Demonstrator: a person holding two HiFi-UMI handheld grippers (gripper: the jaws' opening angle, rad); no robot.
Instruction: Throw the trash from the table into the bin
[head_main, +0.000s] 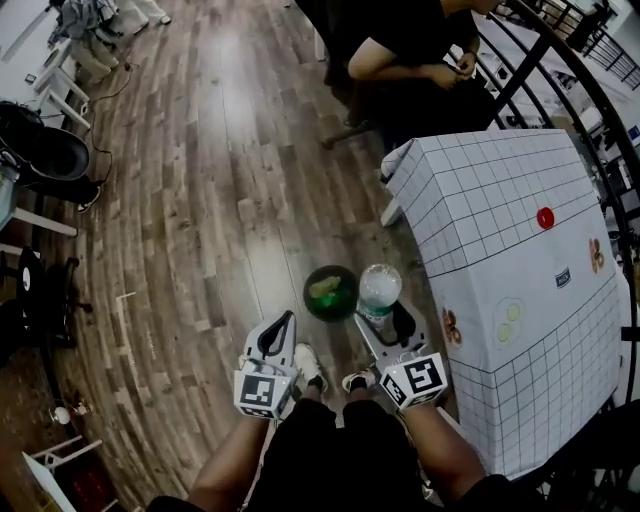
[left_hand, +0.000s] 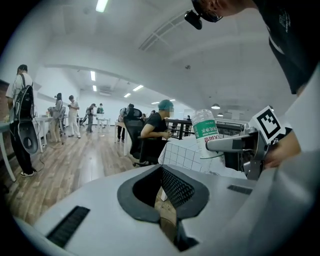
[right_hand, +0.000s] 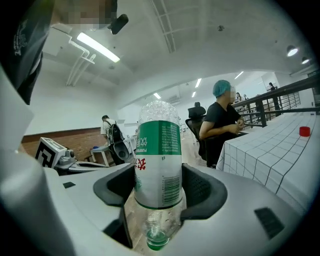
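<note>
With my right gripper (head_main: 381, 314) pinching the upside-down bottle (right_hand: 159, 160) between its fingers near the green bin (head_main: 330, 292) on the floor, and my left gripper's (head_main: 283, 325) fingers pressed together empty, I should centre the bottle over the bin's mouth before releasing.

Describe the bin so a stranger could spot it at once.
From the table with the white grid-lined cloth, look to the wooden floor beside its left edge. The round dark-green bin stands there, alone open-topped, something pale green inside.
</note>
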